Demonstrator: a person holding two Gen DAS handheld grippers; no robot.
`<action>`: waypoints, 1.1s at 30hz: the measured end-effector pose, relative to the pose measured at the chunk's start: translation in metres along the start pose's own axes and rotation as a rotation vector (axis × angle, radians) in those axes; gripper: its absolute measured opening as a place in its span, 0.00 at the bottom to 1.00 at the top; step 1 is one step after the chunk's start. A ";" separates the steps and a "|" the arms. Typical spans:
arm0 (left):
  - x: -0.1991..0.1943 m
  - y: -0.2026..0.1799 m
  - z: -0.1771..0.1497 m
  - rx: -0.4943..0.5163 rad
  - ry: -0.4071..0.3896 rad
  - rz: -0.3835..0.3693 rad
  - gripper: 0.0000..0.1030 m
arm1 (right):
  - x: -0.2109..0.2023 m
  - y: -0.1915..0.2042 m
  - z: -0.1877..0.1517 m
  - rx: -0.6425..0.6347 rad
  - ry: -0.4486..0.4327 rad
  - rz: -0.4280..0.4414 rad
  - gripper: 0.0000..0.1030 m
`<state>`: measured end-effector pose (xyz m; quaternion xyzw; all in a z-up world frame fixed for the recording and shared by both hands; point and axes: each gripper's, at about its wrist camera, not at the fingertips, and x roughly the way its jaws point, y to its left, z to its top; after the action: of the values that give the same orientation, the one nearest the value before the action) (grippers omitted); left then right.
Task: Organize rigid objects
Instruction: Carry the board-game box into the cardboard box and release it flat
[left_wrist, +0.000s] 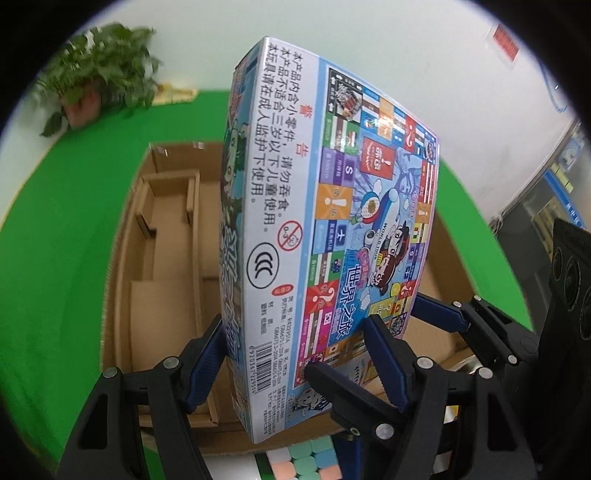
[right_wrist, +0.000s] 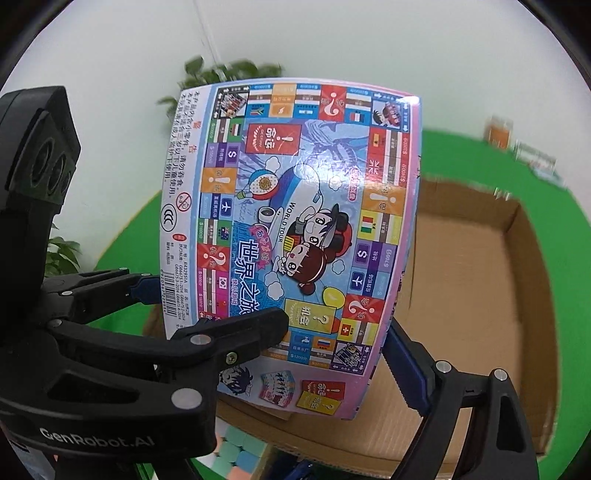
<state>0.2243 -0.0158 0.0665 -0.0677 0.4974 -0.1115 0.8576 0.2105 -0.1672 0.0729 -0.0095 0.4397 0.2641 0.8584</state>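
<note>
Left wrist view. A game box (left_wrist: 332, 229) is shown upright and slightly tilted, held above an open carton (left_wrist: 162, 266) that rests on a green bench (left_wrist: 62, 240). The left claw (left_wrist: 291, 369) is clamped on the lower end of the game box, one blue pad on its narrow left side and the other on its printed face. The carton is divided by cardboard partitions on its left. The right claw (left_wrist: 454, 314) is seen just beside the lower right edge of the game box; whether its pad touches cannot be told here. A cube (left_wrist: 306, 461) with pastel tiles lies at the bottom edge, in front of the carton. A blurred plant (left_wrist: 99, 77) stands at the far left of the bench, against a white wall.

Right wrist view. The printed face of the game box (right_wrist: 295, 236) fills the centre. The fingers of the left claw (right_wrist: 177, 314) are seen gripping its lower left part. The right claw (right_wrist: 332, 373) is spread wide about the lower right of the game box; one blue finger (right_wrist: 406, 365) lies at the box's right edge, and firm contact cannot be confirmed. The carton (right_wrist: 480, 295) lies behind and below, its right compartment bare. The cube (right_wrist: 240, 454) is visible at the bottom.
</note>
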 end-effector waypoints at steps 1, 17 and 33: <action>0.006 0.001 0.000 0.000 0.017 0.004 0.71 | 0.010 -0.004 0.001 0.008 0.026 0.009 0.83; 0.032 0.020 -0.018 -0.045 0.125 0.060 0.68 | 0.102 -0.054 0.064 0.065 0.197 0.086 0.80; -0.017 0.030 -0.035 -0.022 0.004 0.117 0.67 | 0.126 -0.059 0.055 0.106 0.271 0.005 0.52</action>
<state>0.1898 0.0172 0.0567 -0.0480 0.5033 -0.0559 0.8610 0.3383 -0.1480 -0.0017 0.0014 0.5649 0.2389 0.7898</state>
